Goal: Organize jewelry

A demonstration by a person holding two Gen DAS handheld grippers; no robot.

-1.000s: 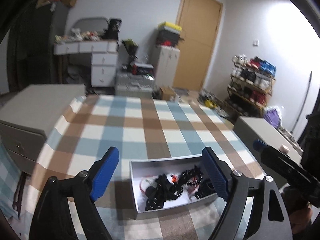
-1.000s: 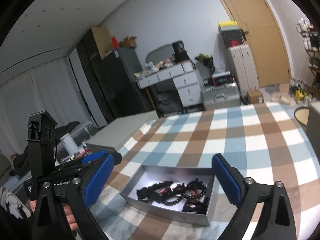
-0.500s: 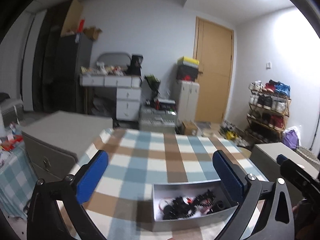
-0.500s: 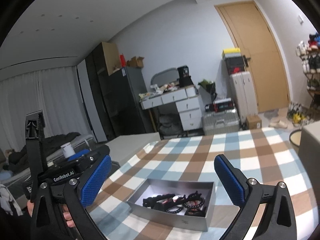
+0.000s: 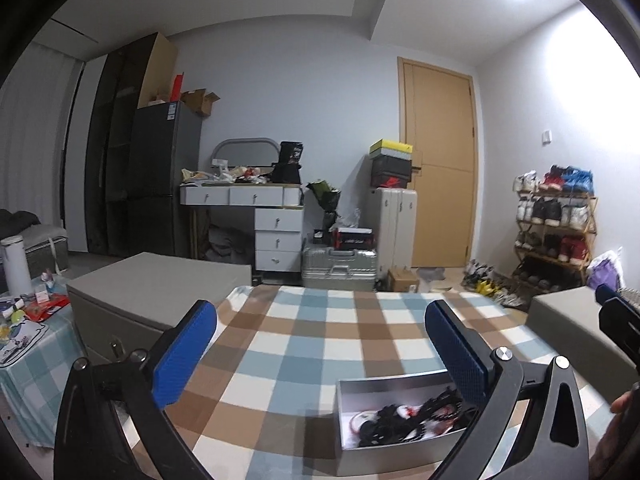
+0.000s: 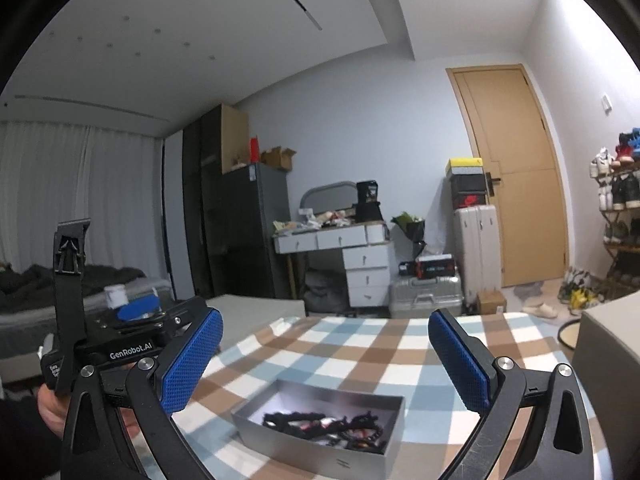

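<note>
Your left gripper [image 5: 320, 344] has just been opening and now stands with its blue-padded fingers [image 5: 185, 354] spread wide, nothing between them but bare tablecloth. The grey box [image 5: 352, 404] of jewelry sits low and right of centre in the left wrist view, partly behind the right-hand finger; its walls are pale silver-grey and its floor looks white. Inside lies the jewelry [image 5: 412, 416], a tangled heap of black beaded strands and loops with small red bits and a pale ring shape at its left; the single pieces are too blurred to tell apart. In the right wrist view your right gripper [image 6: 324, 356] also has its fingers [image 6: 460, 364] held far apart and grips nothing; the same box [image 6: 320, 448] sits at lower centre of the frame, between the two fingers in the picture and below them, resting flat on the checked tablecloth [image 6: 360, 344] of blue, brown and white squares. The black strands [image 6: 324, 426] fill the middle and right part of its floor. At the left edge of that view your hand [image 6: 50, 406] holds the body of the left gripper, whose black housing carries white lettering. At the right edge of the left wrist view a blue tip of the right gripper [image 5: 606, 294] shows beside a grey cabinet [image 5: 560, 312].
</note>
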